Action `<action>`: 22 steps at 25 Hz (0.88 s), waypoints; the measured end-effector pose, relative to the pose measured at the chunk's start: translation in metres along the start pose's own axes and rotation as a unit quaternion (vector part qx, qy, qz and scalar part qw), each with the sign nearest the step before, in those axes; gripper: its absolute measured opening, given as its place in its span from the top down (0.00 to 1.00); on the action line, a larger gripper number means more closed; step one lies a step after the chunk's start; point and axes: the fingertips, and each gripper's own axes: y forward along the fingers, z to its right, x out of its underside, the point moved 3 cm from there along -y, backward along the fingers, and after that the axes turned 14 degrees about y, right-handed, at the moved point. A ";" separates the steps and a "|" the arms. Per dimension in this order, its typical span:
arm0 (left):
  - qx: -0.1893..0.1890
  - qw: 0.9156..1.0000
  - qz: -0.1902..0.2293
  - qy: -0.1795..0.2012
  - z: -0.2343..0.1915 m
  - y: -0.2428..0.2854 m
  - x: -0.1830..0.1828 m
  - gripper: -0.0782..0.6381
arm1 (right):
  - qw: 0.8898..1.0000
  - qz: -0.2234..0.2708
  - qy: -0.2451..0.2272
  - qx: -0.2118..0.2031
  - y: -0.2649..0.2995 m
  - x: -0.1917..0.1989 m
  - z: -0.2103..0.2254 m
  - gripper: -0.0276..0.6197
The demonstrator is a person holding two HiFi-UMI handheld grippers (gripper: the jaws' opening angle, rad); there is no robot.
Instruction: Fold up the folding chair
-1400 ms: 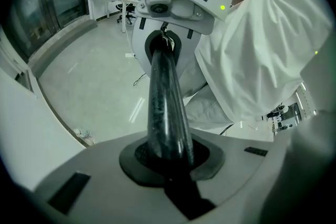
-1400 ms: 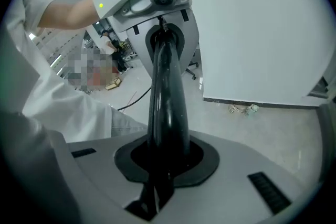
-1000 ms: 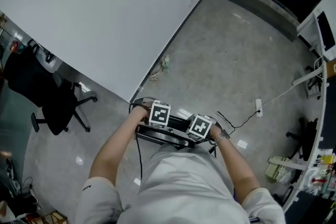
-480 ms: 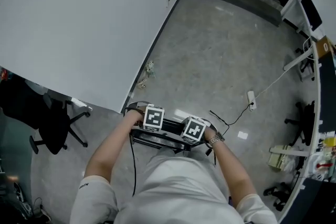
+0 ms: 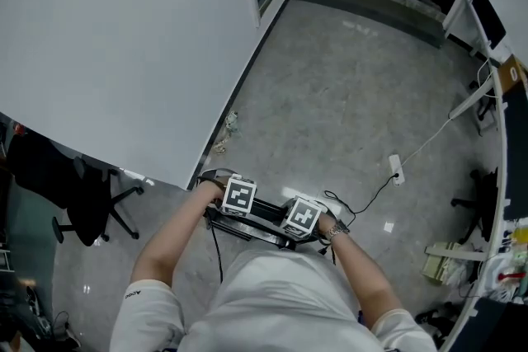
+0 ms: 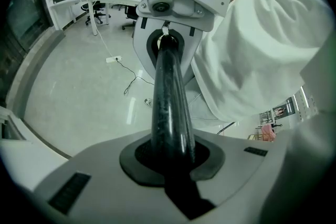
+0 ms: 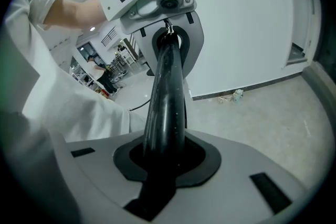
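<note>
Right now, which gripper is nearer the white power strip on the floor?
Right. The right gripper, jaws just opening slightly with the chair tube between them, sits down-left of the power strip in the head view. The left gripper clamps the same tube farther left.

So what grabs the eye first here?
The black tube of the folding chair, clamped by the left hand-held gripper and the right hand-held gripper just in front of the person; the right one's jaws have just been opening, with the tube between them. Next, the black office chair at far left.
</note>
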 end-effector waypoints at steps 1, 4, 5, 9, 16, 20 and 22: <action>-0.004 1.000 -0.001 -0.005 -0.007 0.000 -0.005 0.79 | 1.000 0.005 -0.005 0.009 -0.005 0.003 0.008 0.85; -0.010 0.999 -0.003 -0.034 -0.031 -0.002 -0.021 0.79 | 0.999 0.011 -0.027 0.024 -0.020 0.013 0.038 0.86; -0.013 0.999 -0.005 -0.040 -0.038 -0.003 -0.026 0.80 | 0.999 0.008 -0.028 0.020 -0.025 0.016 0.046 0.86; -0.026 0.999 -0.010 -0.040 -0.058 -0.009 -0.046 0.80 | 1.000 -0.001 -0.028 0.012 -0.047 0.027 0.064 0.86; -0.042 0.999 -0.007 -0.020 -0.099 -0.037 -0.038 0.80 | 0.999 0.008 -0.020 0.028 -0.074 0.005 0.093 0.87; -0.058 0.998 -0.003 -0.019 -0.124 -0.054 -0.029 0.80 | 0.999 0.007 -0.030 0.045 -0.089 -0.014 0.116 0.87; -0.064 0.998 -0.003 -0.016 -0.140 -0.063 -0.026 0.80 | 0.998 0.005 -0.030 0.052 -0.096 -0.022 0.130 0.87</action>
